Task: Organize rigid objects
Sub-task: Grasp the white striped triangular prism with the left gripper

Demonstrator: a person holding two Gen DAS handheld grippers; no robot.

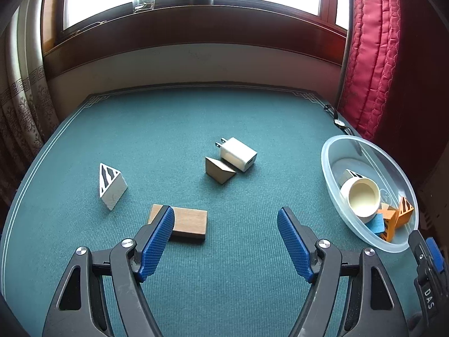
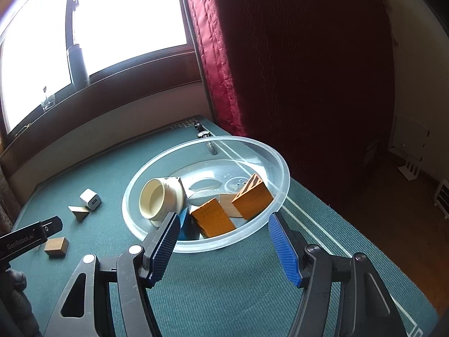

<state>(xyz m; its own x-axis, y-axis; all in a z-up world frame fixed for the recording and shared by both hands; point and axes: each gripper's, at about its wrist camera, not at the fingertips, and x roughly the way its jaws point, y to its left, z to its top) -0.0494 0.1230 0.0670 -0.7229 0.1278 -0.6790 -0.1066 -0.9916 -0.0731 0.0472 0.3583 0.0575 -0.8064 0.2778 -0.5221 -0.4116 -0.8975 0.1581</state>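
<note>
A sorting job is seen partway through on a green table mat (image 1: 224, 118). At the right edge of the left wrist view, a clear plastic bowl (image 1: 328, 165) is already loaded with a cream cup (image 1: 362, 199), orange blocks (image 1: 404, 210) and a blue piece (image 1: 374, 223), apparently as the collecting place for loose items.

Four things are left outside it: a white charger (image 1: 238, 154) with a tan wedge (image 1: 219, 172) touching its lower left side at centre frame, a striped triangular block (image 1: 110, 185) at the left, and a flat wooden block (image 1: 185, 223) at lower centre.

The left gripper (image 1: 226, 230) is held open and empty, with one blue pad overlapping the flat block's left end in the picture; whether it touches cannot be told. That block is judged the likely next pick.

In the right wrist view, the right gripper (image 2: 224, 241) is shown open and empty, its jaws at the bowl's near rim (image 2: 196, 248), as though an item was dropped there.

Open mat is left between the loose pieces, so approach room is ample. The bowl is set close to the mat's right edge, beside a red curtain (image 1: 373, 64), and a careless nudge there is judged a risk. A small dark object (image 1: 338, 120) lies near the far corner.
</note>
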